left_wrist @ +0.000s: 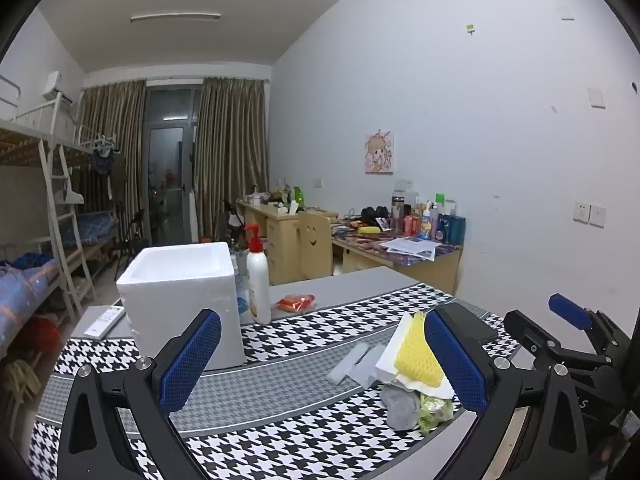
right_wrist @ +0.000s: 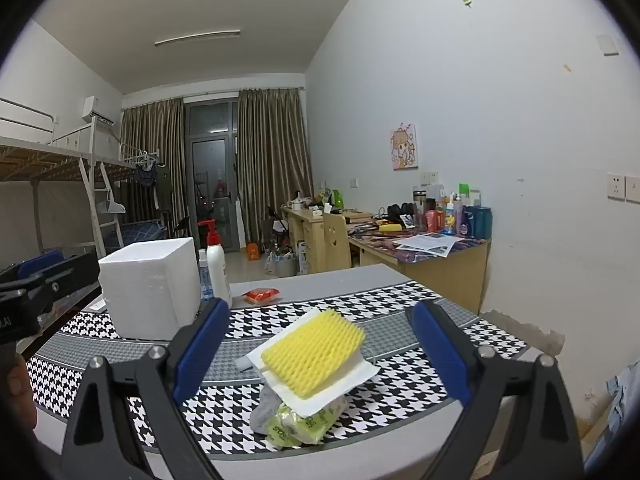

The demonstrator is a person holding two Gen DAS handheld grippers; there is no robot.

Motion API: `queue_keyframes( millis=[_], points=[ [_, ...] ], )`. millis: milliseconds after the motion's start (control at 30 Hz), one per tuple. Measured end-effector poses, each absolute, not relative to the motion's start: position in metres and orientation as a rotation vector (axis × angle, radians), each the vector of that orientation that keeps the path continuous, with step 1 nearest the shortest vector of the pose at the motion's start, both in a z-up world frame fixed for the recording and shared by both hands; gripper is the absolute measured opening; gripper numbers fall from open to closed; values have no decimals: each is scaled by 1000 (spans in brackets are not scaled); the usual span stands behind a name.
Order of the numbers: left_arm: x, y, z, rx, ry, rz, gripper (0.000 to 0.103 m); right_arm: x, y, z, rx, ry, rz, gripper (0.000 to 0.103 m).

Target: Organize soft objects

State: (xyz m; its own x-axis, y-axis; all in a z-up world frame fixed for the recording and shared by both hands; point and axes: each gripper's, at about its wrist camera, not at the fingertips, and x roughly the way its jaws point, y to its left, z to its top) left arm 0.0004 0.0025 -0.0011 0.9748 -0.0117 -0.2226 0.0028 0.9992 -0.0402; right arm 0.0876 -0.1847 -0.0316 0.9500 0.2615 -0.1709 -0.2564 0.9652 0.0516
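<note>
A pile of soft things lies near the front of the houndstooth table (right_wrist: pixel 400 304). A yellow foam net (right_wrist: pixel 314 354) tops a white foam sheet (right_wrist: pixel 360 376), with a grey cloth (right_wrist: pixel 266 412) and a green plastic pack (right_wrist: pixel 304 424) underneath. My right gripper (right_wrist: pixel 322 354) is open, its blue pads wide on either side of the pile and not touching it. My left gripper (left_wrist: pixel 322 360) is open and holds nothing. In its view the yellow foam net (left_wrist: pixel 418 354) sits just behind its right pad. An open white foam box (left_wrist: pixel 180 292) stands to the left.
A white pump bottle (left_wrist: pixel 258 280) stands beside the box, with a red packet (left_wrist: pixel 296 302) behind on the table. Clear plastic pieces (left_wrist: pixel 352 362) lie left of the pile and a black phone (left_wrist: pixel 468 320) right of it. Cluttered desks line the far wall, bunk beds the left.
</note>
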Motion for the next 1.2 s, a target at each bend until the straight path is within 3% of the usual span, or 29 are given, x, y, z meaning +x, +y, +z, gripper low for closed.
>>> queue_keyframes(
  millis=[1200],
  points=[
    [3, 5, -5, -34, 255, 14, 102, 85, -187, -29, 35, 154, 269, 95]
  ],
)
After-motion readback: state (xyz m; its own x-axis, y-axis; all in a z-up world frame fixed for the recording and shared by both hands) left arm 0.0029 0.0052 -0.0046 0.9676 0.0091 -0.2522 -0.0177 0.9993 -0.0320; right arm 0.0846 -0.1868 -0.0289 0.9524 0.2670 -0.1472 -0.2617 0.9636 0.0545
